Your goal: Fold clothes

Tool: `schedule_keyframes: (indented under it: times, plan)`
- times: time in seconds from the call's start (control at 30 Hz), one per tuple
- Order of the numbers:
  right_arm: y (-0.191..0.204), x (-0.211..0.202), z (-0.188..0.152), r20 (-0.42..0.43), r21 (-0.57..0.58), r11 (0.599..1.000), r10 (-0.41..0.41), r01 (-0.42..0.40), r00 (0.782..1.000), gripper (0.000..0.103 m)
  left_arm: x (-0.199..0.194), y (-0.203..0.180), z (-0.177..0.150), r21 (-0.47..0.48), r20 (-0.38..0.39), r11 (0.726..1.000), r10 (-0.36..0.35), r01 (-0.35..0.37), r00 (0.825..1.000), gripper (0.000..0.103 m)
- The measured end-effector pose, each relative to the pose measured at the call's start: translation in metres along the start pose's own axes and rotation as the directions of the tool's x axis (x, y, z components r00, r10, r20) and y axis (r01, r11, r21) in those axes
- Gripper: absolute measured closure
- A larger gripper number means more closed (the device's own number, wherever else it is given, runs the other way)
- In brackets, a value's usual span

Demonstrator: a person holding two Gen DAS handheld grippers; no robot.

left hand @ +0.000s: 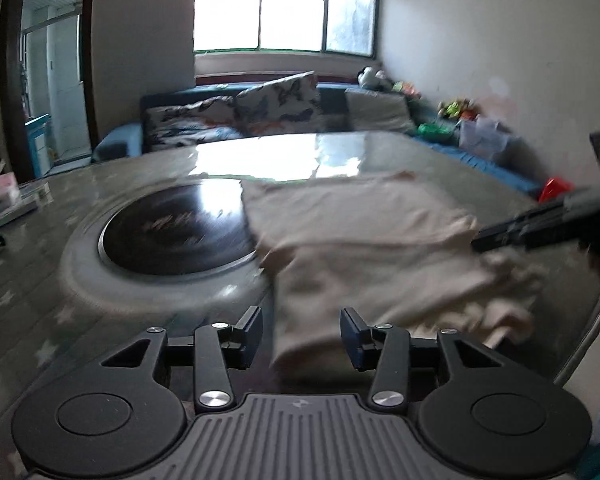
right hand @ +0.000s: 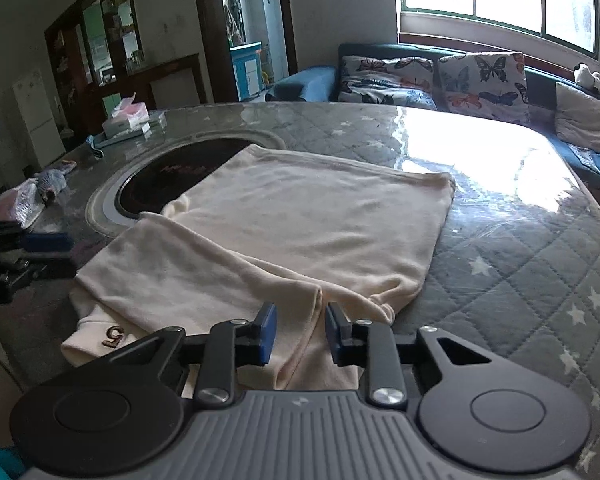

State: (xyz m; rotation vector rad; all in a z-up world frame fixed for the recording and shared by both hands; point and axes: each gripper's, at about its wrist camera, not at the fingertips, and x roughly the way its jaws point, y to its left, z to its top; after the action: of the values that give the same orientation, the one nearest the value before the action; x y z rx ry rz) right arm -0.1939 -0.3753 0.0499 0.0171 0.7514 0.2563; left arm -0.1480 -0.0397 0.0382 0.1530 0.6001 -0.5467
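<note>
1. Left wrist view: the left tongs (left hand: 301,334) stand wide apart and hold nothing; the cream T-shirt (left hand: 364,248) lies just ahead of the tips, its near edge between them, but blur hides whether anything touches.
2. The same view shows the right tongs (left hand: 500,236) reaching in from the right edge, just above the shirt's right side; the picture is too smeared to tell contact.
3. Right wrist view: the right tongs (right hand: 301,330) are parted, with a fold of the cream T-shirt (right hand: 300,220) lying between the blue pads (right hand: 267,334); neither pad is pressed on the cloth.
4. The shirt lies partly folded on the counter (right hand: 520,264), which has a grey quilted star-print cover under clear plastic. A brown "5" patch (right hand: 114,336) shows on the near left part.
5. The shirt's far left corner overlaps the round black inset cooktop (right hand: 172,180) set in the counter.
6. The left tongs (right hand: 40,252) appear at the left edge, beside the shirt, blurred.
7. A tissue box (right hand: 126,118) sits on the far left of the counter, with tissue standing out of its top.
8. Butterfly-print cushions (right hand: 436,80) rest on the blue sofa (right hand: 312,78) beyond the counter.
</note>
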Motion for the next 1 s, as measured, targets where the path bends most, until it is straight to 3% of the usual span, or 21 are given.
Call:
schedule_keyframes:
  times: [0.07, 0.2, 0.37, 0.47, 0.63, 0.83, 1.0]
  plan:
    - [0.000, 0.005, 0.000, -0.013, 0.001, 1.000, -0.004, 0.004, 1.000, 0.094, 0.000, 0.001, -0.006, 0.012, -0.012, 1.000, 0.005, -0.005, 1.000, 0.057]
    - [0.004, 0.005, 0.001, -0.004, -0.015, 0.999, -0.031, 0.031, 1.000, 0.100, 0.003, -0.001, -0.012, 0.056, -0.004, 0.998, 0.018, -0.018, 1.000, 0.058]
    - [0.010, -0.008, 0.007, 0.026, -0.040, 0.997, -0.060, 0.061, 0.998, 0.101, 0.001, -0.004, -0.014, 0.089, 0.010, 0.996, 0.015, -0.016, 1.000, 0.093]
    - [0.008, -0.001, 0.003, 0.001, -0.042, 0.996, -0.078, 0.078, 0.997, 0.101, 0.000, -0.005, -0.016, 0.098, 0.006, 0.995, 0.019, -0.020, 1.000, 0.099]
    - [0.003, 0.002, 0.000, -0.018, -0.037, 0.997, -0.066, 0.065, 0.998, 0.098, -0.007, 0.002, -0.015, 0.091, -0.018, 0.996, -0.004, 0.006, 1.000, 0.094]
    - [0.008, -0.014, 0.008, 0.033, -0.070, 0.995, -0.065, 0.067, 0.997, 0.094, -0.016, 0.011, 0.012, 0.052, 0.034, 0.999, -0.010, 0.008, 0.999, 0.093]
    - [0.015, -0.009, 0.010, 0.042, -0.093, 0.994, -0.047, 0.050, 0.998, 0.094, 0.005, 0.002, 0.037, 0.046, 0.070, 0.997, -0.067, 0.064, 0.995, 0.093]
